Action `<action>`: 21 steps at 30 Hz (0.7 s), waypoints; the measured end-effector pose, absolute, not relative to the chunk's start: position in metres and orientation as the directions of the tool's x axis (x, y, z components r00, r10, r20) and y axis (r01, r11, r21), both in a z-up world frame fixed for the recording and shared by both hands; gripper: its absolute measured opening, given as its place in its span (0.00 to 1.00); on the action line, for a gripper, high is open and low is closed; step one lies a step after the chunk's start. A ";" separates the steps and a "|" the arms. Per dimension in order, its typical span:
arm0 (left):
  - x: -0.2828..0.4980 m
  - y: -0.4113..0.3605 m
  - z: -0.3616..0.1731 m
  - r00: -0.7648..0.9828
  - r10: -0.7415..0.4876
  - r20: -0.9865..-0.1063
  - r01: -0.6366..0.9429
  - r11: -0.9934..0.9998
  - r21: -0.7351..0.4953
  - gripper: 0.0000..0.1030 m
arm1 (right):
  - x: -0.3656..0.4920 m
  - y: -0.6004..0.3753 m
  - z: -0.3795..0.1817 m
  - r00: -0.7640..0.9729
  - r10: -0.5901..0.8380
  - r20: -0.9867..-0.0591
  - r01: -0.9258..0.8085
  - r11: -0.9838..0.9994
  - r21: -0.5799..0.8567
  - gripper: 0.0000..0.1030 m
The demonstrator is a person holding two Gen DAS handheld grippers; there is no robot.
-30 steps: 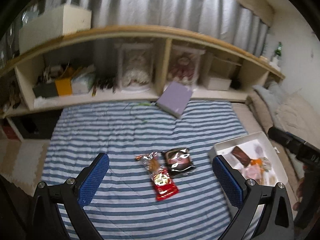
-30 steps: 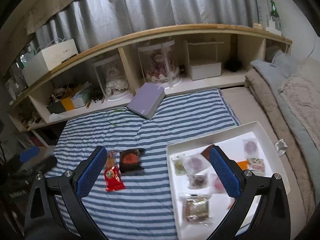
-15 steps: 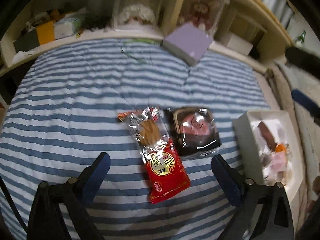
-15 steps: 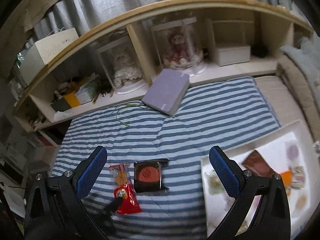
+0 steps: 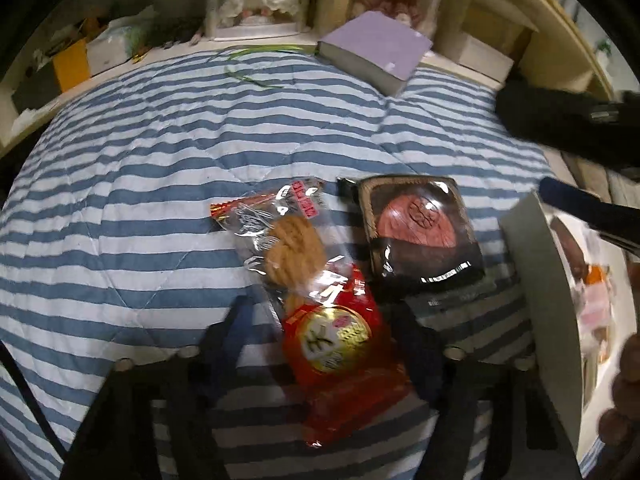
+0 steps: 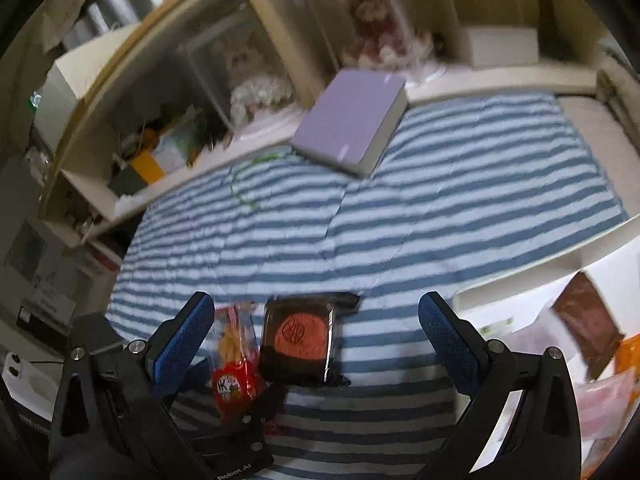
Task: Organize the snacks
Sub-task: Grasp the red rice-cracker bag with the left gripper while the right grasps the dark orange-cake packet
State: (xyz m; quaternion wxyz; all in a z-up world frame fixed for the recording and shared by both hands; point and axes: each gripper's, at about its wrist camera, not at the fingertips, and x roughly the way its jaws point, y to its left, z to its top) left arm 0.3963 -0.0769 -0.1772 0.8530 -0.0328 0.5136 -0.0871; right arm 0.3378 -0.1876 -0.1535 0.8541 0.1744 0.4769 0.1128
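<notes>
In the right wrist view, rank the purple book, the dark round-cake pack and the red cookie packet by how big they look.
1. purple book, largest, though farthest away.
2. dark round-cake pack.
3. red cookie packet, smallest, but partly hidden by the claw finger, so its true size is unsure.

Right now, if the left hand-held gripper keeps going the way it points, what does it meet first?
Probably the red cookie packet: it lies between the closing jaws of the left hand-held gripper, on the striped blanket. Contact is unclear.
</notes>
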 end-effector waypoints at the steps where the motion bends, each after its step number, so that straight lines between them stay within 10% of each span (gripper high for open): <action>1: 0.396 -0.074 -0.177 0.450 -0.190 -0.872 0.111 0.981 -0.157 0.51 | 0.338 -0.184 -0.159 0.505 0.367 -0.781 -0.027 0.911 0.410 1.00; 21: 0.370 -0.008 -0.159 0.388 -0.121 -0.913 -0.090 0.982 -0.169 0.46 | 0.335 -0.131 -0.214 0.451 0.271 -0.850 -0.055 0.960 0.276 0.89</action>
